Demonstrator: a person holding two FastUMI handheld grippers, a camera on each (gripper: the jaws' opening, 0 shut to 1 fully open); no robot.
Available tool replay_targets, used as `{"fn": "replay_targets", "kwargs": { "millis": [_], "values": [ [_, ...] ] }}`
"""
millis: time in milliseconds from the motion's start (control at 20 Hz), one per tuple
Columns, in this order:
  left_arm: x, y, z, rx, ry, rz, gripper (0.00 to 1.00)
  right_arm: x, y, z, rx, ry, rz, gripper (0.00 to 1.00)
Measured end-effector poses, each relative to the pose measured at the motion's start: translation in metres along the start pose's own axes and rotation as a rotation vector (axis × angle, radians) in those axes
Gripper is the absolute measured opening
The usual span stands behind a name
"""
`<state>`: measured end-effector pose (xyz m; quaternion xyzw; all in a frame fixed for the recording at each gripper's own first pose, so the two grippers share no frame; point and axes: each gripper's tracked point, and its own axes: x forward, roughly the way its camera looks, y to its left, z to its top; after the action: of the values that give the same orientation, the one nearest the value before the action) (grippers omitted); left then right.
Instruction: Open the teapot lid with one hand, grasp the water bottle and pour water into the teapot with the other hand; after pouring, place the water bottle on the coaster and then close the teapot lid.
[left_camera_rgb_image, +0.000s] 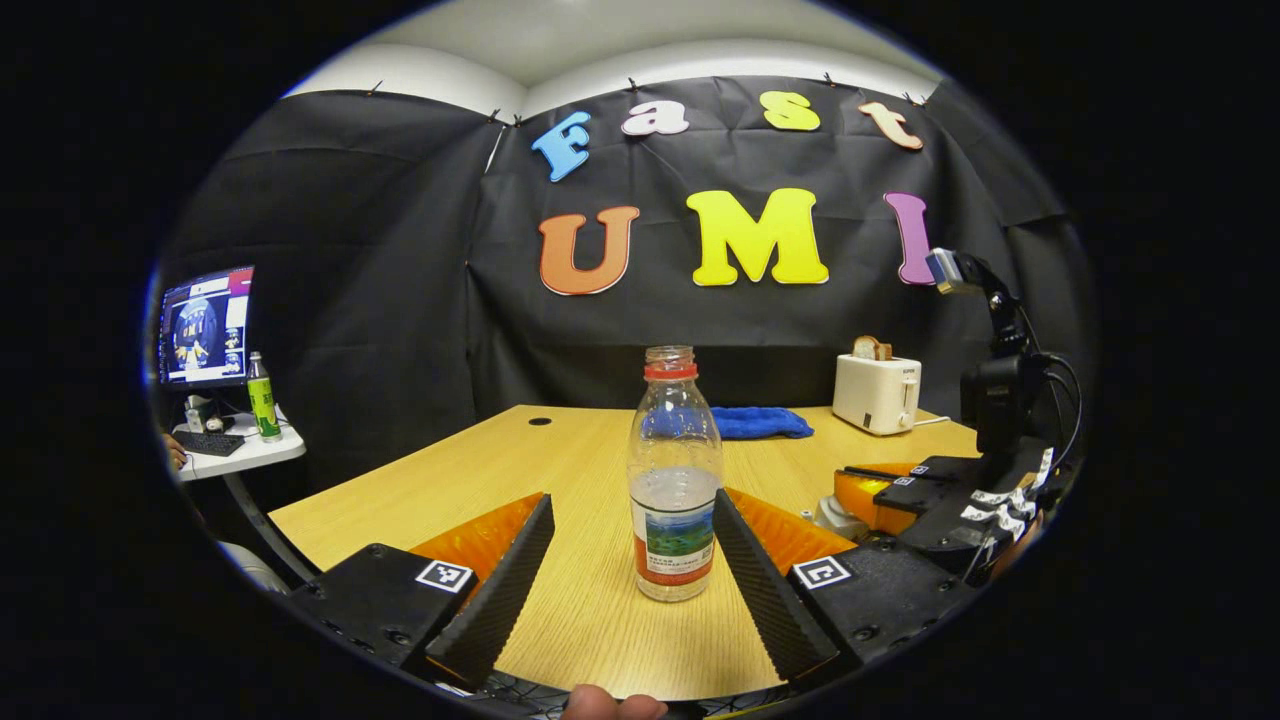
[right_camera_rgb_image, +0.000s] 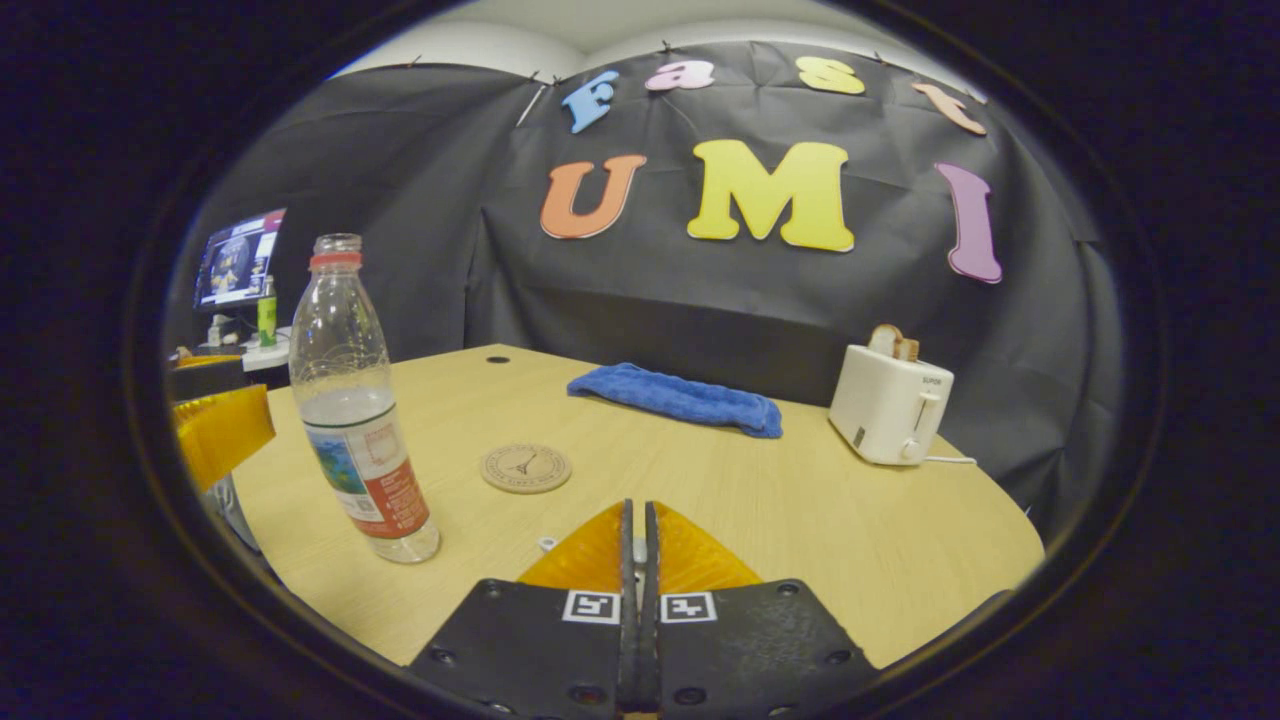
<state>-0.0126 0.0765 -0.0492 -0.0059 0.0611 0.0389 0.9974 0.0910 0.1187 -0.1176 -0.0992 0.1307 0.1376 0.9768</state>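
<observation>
Left gripper (left_camera_rgb_image: 634, 560) level above the wooden table (left_camera_rgb_image: 560, 470), fingers spread wide on either side of the water bottle (left_camera_rgb_image: 674, 480), not touching it; ribbed pads (left_camera_rgb_image: 510, 580) angled inward. A fingertip of the holding hand (left_camera_rgb_image: 612, 706) at the bottom edge.

Right gripper (right_camera_rgb_image: 637, 545) low over the table (right_camera_rgb_image: 800, 520), fingers pressed together, nothing visible between them. Something small and pale just past the tips, too hidden to identify; teapot not identifiable.

Bottle (right_camera_rgb_image: 358, 410) upright on the table, uncapped, clear ridged plastic with a red neck ring, printed label, about half full. Round flat coaster (right_camera_rgb_image: 525, 467) just beside it, bare, well apart from the folded blue towel (right_camera_rgb_image: 680, 398) of fuzzy cloth. Boxy cream toaster (right_camera_rgb_image: 890, 405) near the far edge, toast sticking out of its slot.
</observation>
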Motion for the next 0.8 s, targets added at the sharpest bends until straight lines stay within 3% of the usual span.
{"fn": "replay_targets", "kwargs": {
  "millis": [400,800],
  "values": [
    [0.011,-0.01,-0.027,-0.094,0.079,-0.044,1.0,-0.014,-0.002,0.024,0.022,-0.058,0.038,0.0],
    [0.036,-0.026,-0.062,-0.101,0.175,-0.099,1.0,-0.051,-0.027,0.037,0.027,-0.099,0.002,0.0]
  ]
}}
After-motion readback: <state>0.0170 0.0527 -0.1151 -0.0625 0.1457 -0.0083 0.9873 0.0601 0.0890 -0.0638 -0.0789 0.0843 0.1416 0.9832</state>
